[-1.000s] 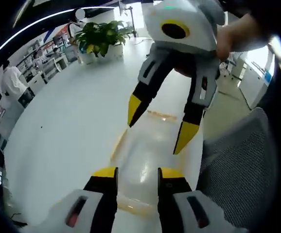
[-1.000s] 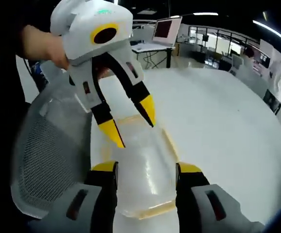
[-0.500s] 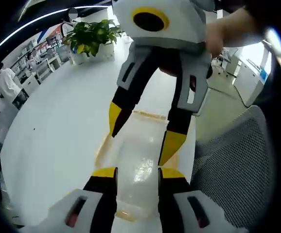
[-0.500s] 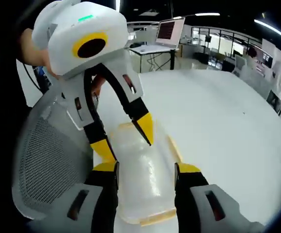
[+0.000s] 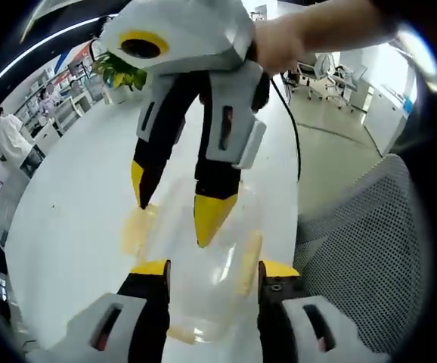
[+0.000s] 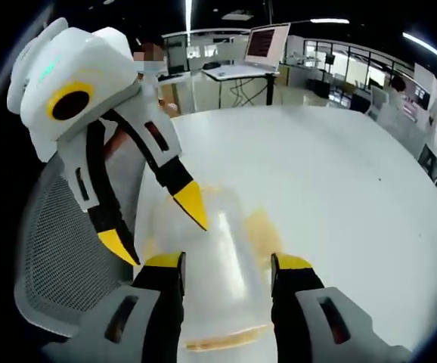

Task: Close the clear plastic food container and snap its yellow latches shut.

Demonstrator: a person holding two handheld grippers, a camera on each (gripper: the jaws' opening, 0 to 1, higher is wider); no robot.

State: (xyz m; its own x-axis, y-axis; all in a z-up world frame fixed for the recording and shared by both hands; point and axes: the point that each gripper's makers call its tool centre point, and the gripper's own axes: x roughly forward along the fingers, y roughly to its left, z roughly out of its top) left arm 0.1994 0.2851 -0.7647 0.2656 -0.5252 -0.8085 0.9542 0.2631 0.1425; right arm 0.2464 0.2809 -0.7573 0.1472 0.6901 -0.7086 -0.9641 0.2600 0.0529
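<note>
The clear plastic container [image 5: 196, 265] lies on the white table [image 5: 75, 197], lid on, with yellow latches [image 5: 134, 224] along its sides. My left gripper [image 5: 212, 271] is open, its jaws straddling the container's near end. My right gripper [image 5: 175, 198] reaches in from above, open, with its yellow fingertips [image 5: 212, 215] over the lid. In the right gripper view the container [image 6: 226, 249] runs between the open jaws of my right gripper [image 6: 227, 263]. My left gripper [image 6: 154, 224] enters there from the left, open, one fingertip [image 6: 192, 204] at the lid's far end.
A grey mesh chair [image 5: 370, 249] stands close against the table edge beside the container, chair [image 6: 60, 257]. A potted plant [image 5: 120, 72] sits at the table's far end. A laptop [image 6: 262, 45] on a desk and people in white coats [image 5: 10, 136] are in the background.
My left gripper's jaws have spread wider. The two grippers have closed in on each other over the container, and both views have shifted with the hands.
</note>
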